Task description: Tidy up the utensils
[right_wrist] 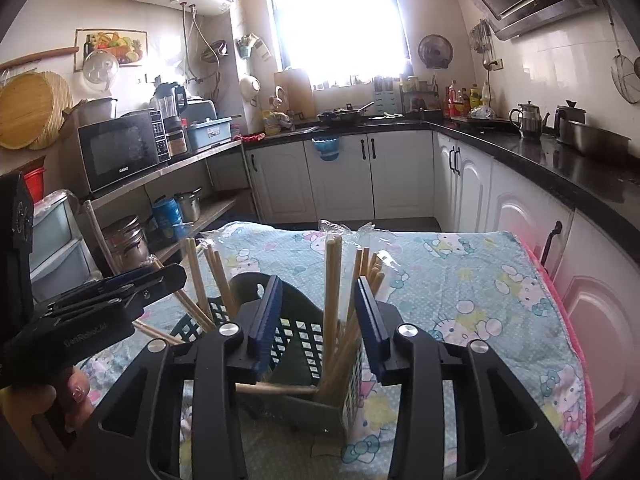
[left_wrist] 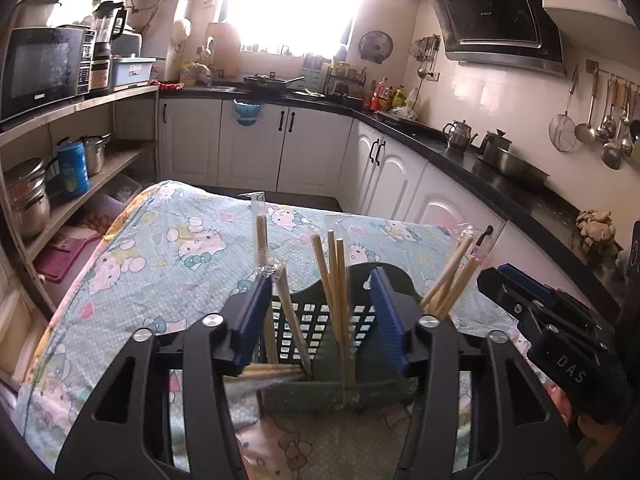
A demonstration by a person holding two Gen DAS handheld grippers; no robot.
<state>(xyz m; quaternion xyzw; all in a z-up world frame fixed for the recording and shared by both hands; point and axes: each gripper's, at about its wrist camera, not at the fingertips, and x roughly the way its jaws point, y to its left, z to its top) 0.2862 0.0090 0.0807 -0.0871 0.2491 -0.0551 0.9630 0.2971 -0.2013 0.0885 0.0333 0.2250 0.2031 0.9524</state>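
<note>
A dark green perforated utensil holder (left_wrist: 316, 320) (right_wrist: 300, 332) stands on a table covered with a cartoon-cat cloth (left_wrist: 160, 264) (right_wrist: 460, 280). Wooden chopsticks (left_wrist: 334, 272) (right_wrist: 332, 276) stand upright in its compartments, and some are in clear plastic wrap (left_wrist: 262, 240). My left gripper (left_wrist: 322, 312) is open just in front of the holder, with chopsticks rising between its blue pads and untouched by them. My right gripper (right_wrist: 319, 312) is open too, its pads either side of another bunch without pressing on it. Each gripper shows side-on in the other view: the right gripper (left_wrist: 496, 276) and the left gripper (right_wrist: 176, 274).
A black counter (left_wrist: 500, 172) with kettles and a metal pan runs along the right over white cabinets. Shelves on the left hold pots (left_wrist: 28, 196), a blue tin (left_wrist: 74, 168) and a microwave (right_wrist: 120, 152). The table's far edge drops to the floor.
</note>
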